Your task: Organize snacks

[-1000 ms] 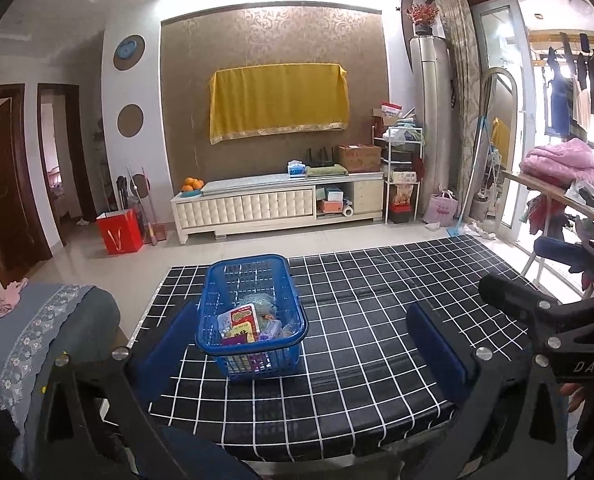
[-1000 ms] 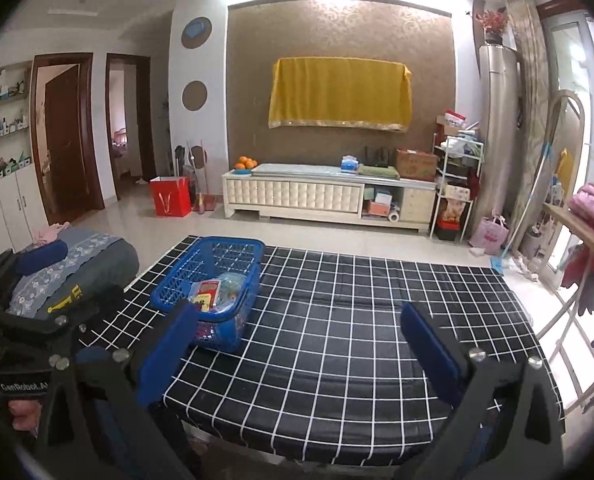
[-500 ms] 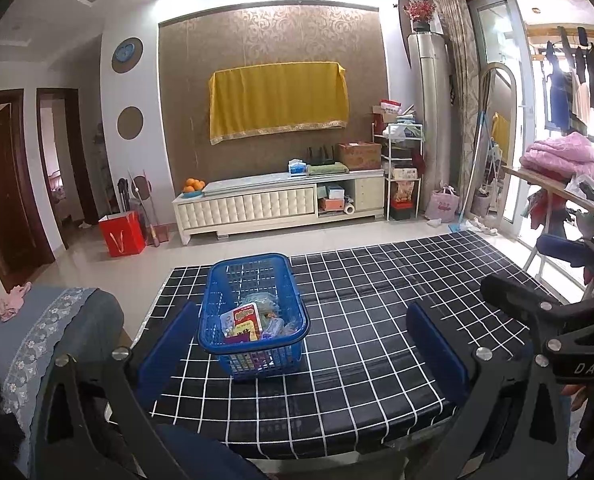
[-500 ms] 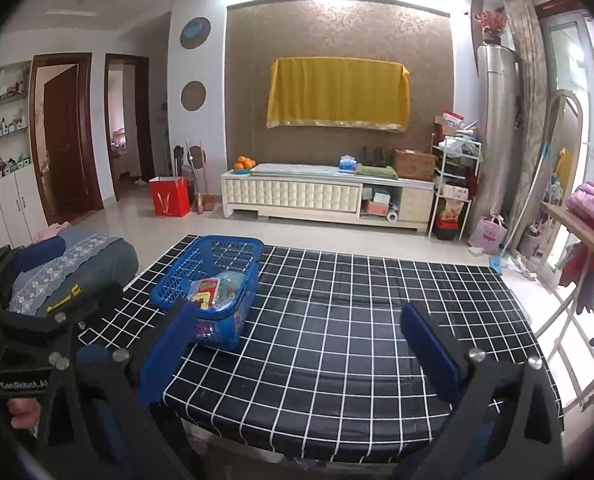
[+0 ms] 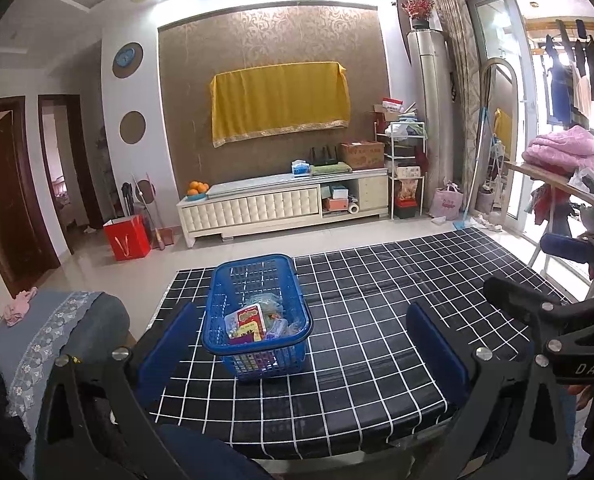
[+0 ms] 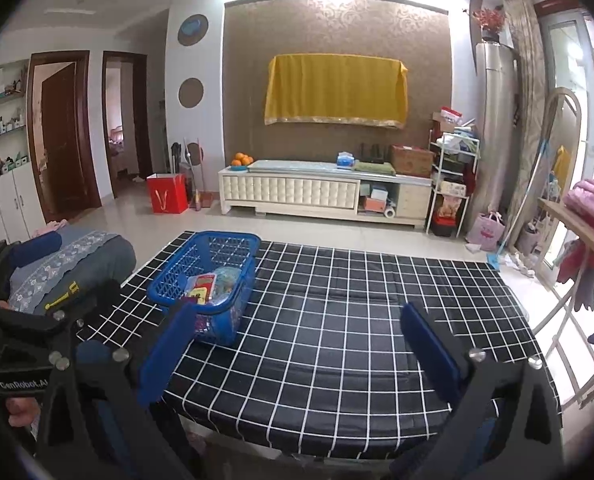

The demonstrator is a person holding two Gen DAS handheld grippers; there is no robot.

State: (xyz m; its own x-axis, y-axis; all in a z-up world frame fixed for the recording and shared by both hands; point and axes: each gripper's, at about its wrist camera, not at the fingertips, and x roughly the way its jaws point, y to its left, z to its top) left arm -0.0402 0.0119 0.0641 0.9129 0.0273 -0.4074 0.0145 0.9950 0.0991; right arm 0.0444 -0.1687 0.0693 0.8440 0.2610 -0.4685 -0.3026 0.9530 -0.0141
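Now your left claw [image 5: 301,344] and right claw [image 6: 297,344] both gape wide, holding nothing, at the tabletop's [image 5: 377,320] near edge; the snack-filled basket [image 5: 257,316] sits toward its left edge.

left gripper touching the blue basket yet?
Apart. The left wrist view shows the left gripper open and empty, its fingers short of the blue basket on the checked table.

Both views shifted slightly over the second — the blue basket [image 5: 257,316] sat a little nearer the centre between the left gripper [image 5: 303,344] fingers. In the right wrist view the basket [image 6: 207,280] rose marginally — nothing on the table moved.
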